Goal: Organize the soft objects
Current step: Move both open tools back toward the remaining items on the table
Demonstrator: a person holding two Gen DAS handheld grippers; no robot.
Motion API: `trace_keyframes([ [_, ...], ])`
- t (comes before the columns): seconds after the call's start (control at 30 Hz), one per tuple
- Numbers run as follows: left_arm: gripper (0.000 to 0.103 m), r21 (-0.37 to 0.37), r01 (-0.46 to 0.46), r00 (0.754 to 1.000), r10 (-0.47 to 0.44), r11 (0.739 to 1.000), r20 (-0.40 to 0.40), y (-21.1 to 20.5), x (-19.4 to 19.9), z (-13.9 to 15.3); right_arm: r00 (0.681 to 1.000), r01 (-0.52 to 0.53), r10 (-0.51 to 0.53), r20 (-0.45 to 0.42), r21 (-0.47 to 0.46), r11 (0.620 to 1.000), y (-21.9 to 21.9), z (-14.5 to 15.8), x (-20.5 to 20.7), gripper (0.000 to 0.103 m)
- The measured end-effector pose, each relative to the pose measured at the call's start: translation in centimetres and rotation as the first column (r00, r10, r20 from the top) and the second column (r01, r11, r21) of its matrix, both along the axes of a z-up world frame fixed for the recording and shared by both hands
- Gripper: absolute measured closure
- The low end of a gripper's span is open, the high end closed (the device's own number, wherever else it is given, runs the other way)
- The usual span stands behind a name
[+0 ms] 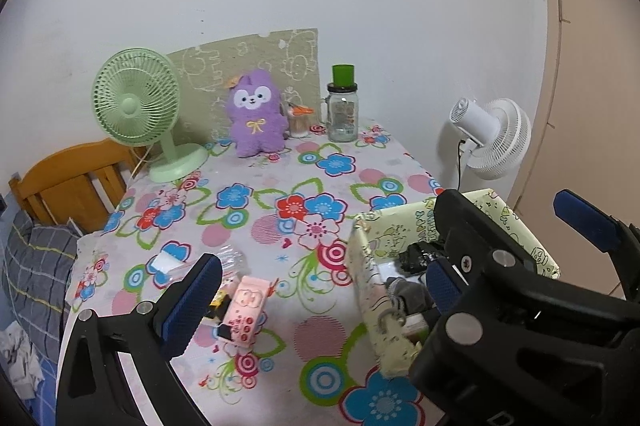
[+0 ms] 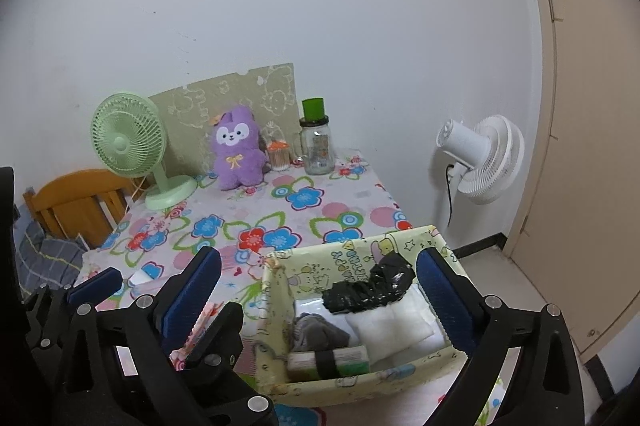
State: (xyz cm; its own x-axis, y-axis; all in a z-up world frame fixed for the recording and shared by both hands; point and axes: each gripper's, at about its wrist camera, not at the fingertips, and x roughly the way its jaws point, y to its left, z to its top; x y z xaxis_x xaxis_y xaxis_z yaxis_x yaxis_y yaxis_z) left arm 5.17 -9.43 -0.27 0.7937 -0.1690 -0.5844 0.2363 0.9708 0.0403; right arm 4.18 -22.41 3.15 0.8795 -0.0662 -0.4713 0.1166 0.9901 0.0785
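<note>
A paper-covered box [image 2: 360, 254] stands at the table's right front corner. It holds a black plastic bundle [image 2: 372, 290], white padding [image 2: 396, 326], a grey cloth [image 2: 316, 334] and a banded green-white roll [image 2: 328, 362]. My right gripper [image 2: 318, 258] hangs open above the box, with nothing between its blue pads. To its left, my left gripper [image 1: 320, 266] is open too, above the flowered tablecloth [image 1: 280, 186]. Below it lie a pink packet [image 1: 246, 310] and a clear bag [image 1: 230, 254]. A purple plush [image 1: 256, 114] sits upright at the table's back.
At the back stand a green desk fan [image 1: 134, 106], a small orange-topped jar [image 1: 299, 122] and a glass jar with a green cup [image 1: 343, 114]. A white fan [image 1: 492, 138] stands right of the table. A wooden headboard [image 1: 68, 178] and plaid bedding [image 1: 36, 258] lie left.
</note>
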Motion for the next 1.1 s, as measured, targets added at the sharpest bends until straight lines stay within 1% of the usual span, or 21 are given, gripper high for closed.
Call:
trace_keyframes([
  [0.27, 0.000, -0.007, -0.026, 1.000, 0.026, 1.000, 0.010, 2.5, -0.9, 0.2, 1.000, -0.017, 0.017, 0.004, -0.015, 1.000, 2.6, 0.3, -0.8, 0.003],
  [0.53, 0.000, -0.019, -0.059, 0.998, 0.059, 0.998, 0.008, 5.6, -0.7, -0.5, 0.999, -0.045, 0.045, -0.005, -0.029, 0.999, 5.7, -0.1, -0.4, 0.003],
  [0.9, 0.000, -0.013, -0.110, 0.994, 0.109, 0.994, -0.011, 9.4, 0.9, -1.9, 0.995, -0.101, 0.100, -0.031, -0.037, 0.994, 9.7, -1.5, 1.5, 0.003],
  [1.1, 0.000, 0.000, -0.121, 0.991, 0.121, 0.993, -0.051, 11.0, 2.8, -3.5, 0.990, -0.129, 0.128, -0.061, -0.015, 0.992, 11.2, -3.0, 3.4, 0.003],
])
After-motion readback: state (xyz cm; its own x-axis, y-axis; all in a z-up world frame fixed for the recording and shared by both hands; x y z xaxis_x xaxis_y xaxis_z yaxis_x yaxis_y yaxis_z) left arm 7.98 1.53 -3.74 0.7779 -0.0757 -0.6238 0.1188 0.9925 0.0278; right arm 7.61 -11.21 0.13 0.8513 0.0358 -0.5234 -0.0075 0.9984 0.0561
